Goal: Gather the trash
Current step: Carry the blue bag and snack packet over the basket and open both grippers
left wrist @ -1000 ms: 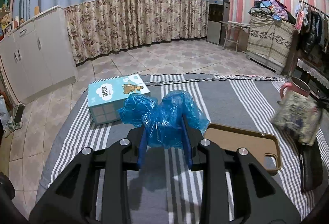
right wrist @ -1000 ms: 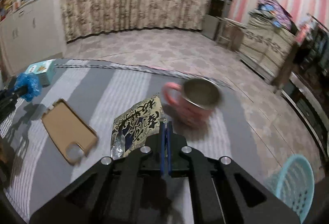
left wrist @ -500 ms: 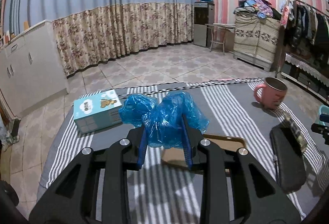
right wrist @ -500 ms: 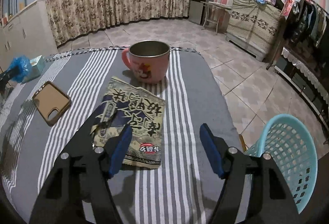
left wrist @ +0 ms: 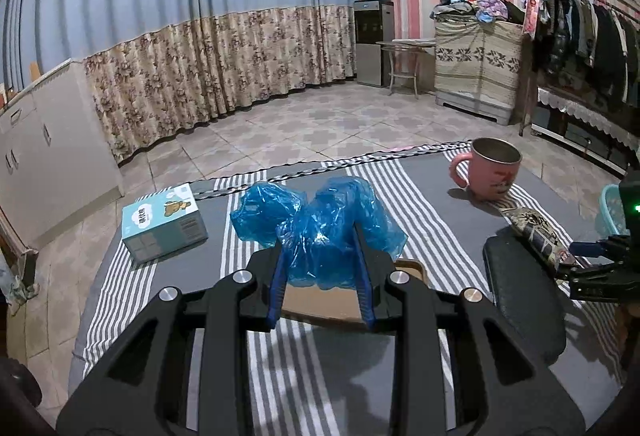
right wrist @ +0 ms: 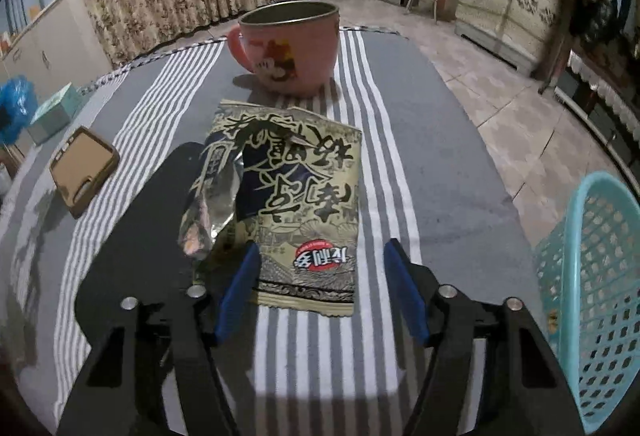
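A: Right wrist view: right gripper (right wrist: 322, 286) spread wide, straddling snack wrapper (right wrist: 294, 203) at 12 o'clock; basket (right wrist: 596, 300) at 3.

B: Left gripper (left wrist: 320, 274) clamped on blue bag (left wrist: 320, 226). Risk: flat wrapper probably slipping, pads skidding over cloth.

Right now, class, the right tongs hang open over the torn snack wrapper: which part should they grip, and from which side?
Grip the snack wrapper by its near sealed bottom edge, coming from the near side, where the right tongs already straddle it. It lies flat, so that crimped hem is probably the firmest hold; the torn foil flap on its left looks flimsy.
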`<state>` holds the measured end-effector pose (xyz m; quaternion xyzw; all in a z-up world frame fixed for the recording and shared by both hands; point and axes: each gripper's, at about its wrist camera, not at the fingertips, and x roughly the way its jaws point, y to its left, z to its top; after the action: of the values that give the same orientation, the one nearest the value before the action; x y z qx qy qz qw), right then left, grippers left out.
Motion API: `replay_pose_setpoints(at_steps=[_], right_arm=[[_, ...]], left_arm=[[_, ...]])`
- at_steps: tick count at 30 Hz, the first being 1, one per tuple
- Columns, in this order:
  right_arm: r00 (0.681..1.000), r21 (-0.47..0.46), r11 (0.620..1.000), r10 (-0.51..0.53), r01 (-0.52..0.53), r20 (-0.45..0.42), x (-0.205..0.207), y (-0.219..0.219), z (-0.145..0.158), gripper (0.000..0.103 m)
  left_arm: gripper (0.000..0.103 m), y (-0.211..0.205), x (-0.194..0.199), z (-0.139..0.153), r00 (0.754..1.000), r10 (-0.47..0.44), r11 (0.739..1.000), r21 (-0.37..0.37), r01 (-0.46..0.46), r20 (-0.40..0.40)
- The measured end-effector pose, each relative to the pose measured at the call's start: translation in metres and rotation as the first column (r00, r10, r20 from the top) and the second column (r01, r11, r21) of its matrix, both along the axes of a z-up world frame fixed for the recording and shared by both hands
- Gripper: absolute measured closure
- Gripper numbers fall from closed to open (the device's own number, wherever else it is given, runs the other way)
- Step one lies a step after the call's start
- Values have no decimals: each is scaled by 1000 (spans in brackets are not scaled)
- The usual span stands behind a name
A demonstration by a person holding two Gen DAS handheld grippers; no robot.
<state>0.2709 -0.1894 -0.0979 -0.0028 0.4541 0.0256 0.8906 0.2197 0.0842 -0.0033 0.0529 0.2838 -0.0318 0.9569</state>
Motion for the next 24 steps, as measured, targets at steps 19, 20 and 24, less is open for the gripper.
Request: replay_pose_setpoints(at_steps=[19, 20, 24], right_arm=[[974, 23, 995, -103, 101, 200, -64, -87, 59, 101], [970, 22, 994, -112, 110, 215, -71, -95, 66, 101], [946, 29, 985, -169, 168, 278, -100, -138, 94, 101]], left_arm=[[76, -66, -7, 16, 998, -67, 998, 20, 67, 5], [76, -70, -7, 17, 997, -72, 997, 22, 72, 8], [76, -103, -12, 25, 992, -121, 993, 19, 120, 24]])
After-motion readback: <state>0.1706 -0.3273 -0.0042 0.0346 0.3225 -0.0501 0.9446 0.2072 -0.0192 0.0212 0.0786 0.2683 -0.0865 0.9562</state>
